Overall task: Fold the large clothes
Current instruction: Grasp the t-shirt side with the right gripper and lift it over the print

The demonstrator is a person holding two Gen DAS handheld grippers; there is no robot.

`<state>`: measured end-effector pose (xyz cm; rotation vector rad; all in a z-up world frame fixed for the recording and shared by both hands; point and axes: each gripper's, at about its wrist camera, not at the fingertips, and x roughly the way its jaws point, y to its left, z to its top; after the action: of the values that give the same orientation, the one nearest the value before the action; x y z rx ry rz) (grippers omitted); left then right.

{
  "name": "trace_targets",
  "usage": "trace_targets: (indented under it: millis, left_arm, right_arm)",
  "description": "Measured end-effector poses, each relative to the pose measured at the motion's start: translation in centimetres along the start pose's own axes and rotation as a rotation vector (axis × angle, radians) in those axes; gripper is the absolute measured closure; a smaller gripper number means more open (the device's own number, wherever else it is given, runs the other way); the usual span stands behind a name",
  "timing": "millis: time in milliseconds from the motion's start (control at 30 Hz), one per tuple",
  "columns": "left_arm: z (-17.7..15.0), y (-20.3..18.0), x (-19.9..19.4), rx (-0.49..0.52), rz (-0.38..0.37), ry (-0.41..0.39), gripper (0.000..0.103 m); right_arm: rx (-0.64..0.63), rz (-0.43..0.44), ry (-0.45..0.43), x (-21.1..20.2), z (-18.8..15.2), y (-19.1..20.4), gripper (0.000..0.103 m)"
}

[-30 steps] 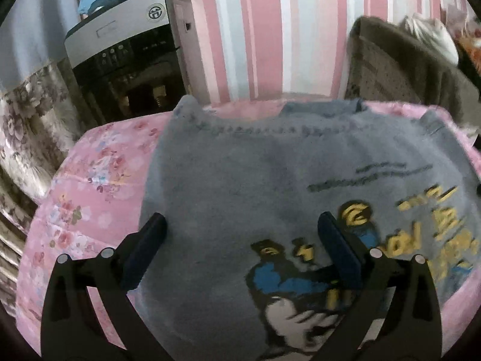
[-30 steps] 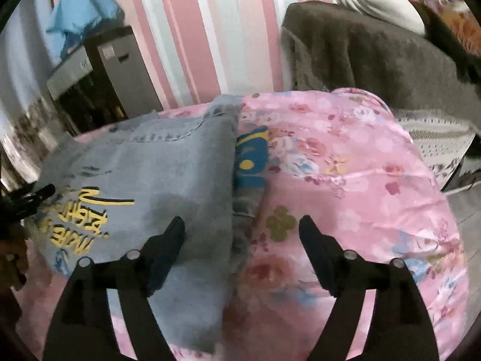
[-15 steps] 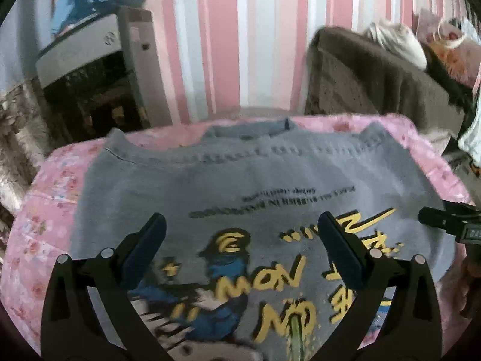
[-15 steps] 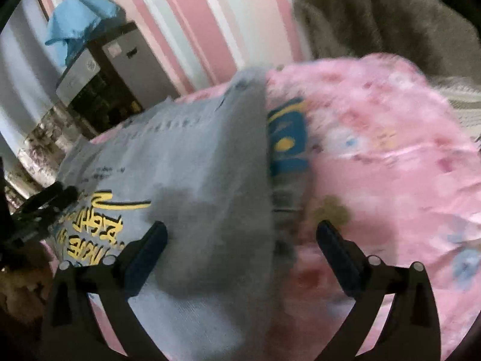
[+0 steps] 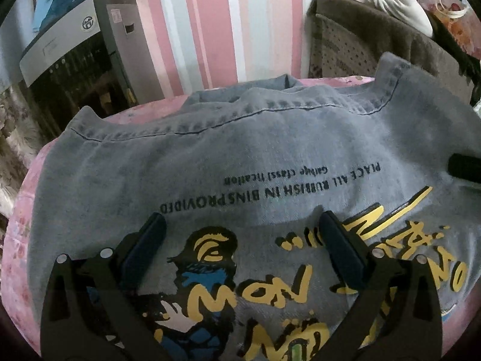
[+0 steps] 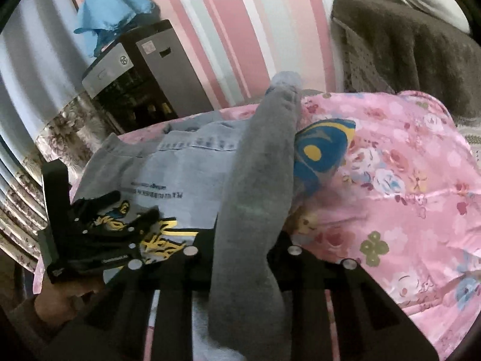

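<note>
- grey, soft, faded cotton: a big sweatshirt (image 5: 270, 156) lies spread on a bed, print side up, stitched seam running across near the far edge.
- print on it: black block lettering, yellow brush-style characters, a cartoon figure in blue, black and yellow.
- pink floral bedspread (image 6: 405, 180), glossy and quilted-looking, shows around the sweatshirt.
- behind the bed: pink, white and pale-grey striped wall (image 5: 216, 24); a silver-and-black appliance (image 5: 75, 60) with a blue cloth (image 6: 111, 12) on top; a brown fuzzy blanket (image 6: 415, 48) draped at right.
- left gripper (image 5: 240, 240): black fingers with dark pads set wide apart, hovering over the cartoon print, nothing between them; whether the tips touch the cloth i cannot tell.
- right gripper (image 6: 240, 246): jaws closing, drawn in close on a raised grey fold of the sweatshirt's right edge, which stands up as a thick ridge between the fingers; pads appear to press it.
- a blue-and-yellow printed patch (image 6: 321, 153) shows just beside the lifted fold.
- against a second ago: the right jaws stood wide over the flat edge, and now pinch it with the fold lifted; the left gripper has shifted across the sweatshirt, so the lettering now sits centred ahead of it.
</note>
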<state>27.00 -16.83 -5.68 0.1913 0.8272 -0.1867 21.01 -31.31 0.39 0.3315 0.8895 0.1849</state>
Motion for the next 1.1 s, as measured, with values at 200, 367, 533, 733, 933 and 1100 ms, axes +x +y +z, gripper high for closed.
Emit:
trace_targets:
  millis: [200, 367, 533, 733, 933, 1100]
  left_arm:
    - [-0.1, 0.3, -0.1, -0.004, -0.017, -0.007, 0.003]
    - [-0.1, 0.4, -0.3, -0.022, -0.032, -0.020, 0.003]
    - [0.5, 2.8, -2.6, -0.103, -0.063, -0.062, 0.003]
    - [0.7, 8.5, -4.1, -0.116, 0.092, -0.070, 0.004]
    - [-0.4, 17.2, -7.5, -0.254, 0.077, -0.124, 0.003]
    - [-2.0, 19.7, -9.7, -0.253, 0.034, -0.197, 0.003]
  right_arm:
    - [0.065, -0.016, -0.015, -0.4, 0.1, -0.3, 0.081]
    - [0.094, 0.037, -0.032, -1.3, 0.6, 0.3, 0.084]
    - [0.066, 0.082, -0.113, -3.6, 2.2, 3.7, 0.085]
    - [-0.011, 0.130, -0.196, -4.9, 4.3, 11.1, 0.086]
    - [-0.057, 0.171, -0.154, -1.6, 4.8, 17.8, 0.086]
    - [-0.004, 0.132, -0.100, 3.3, 3.3, 19.8, 0.085]
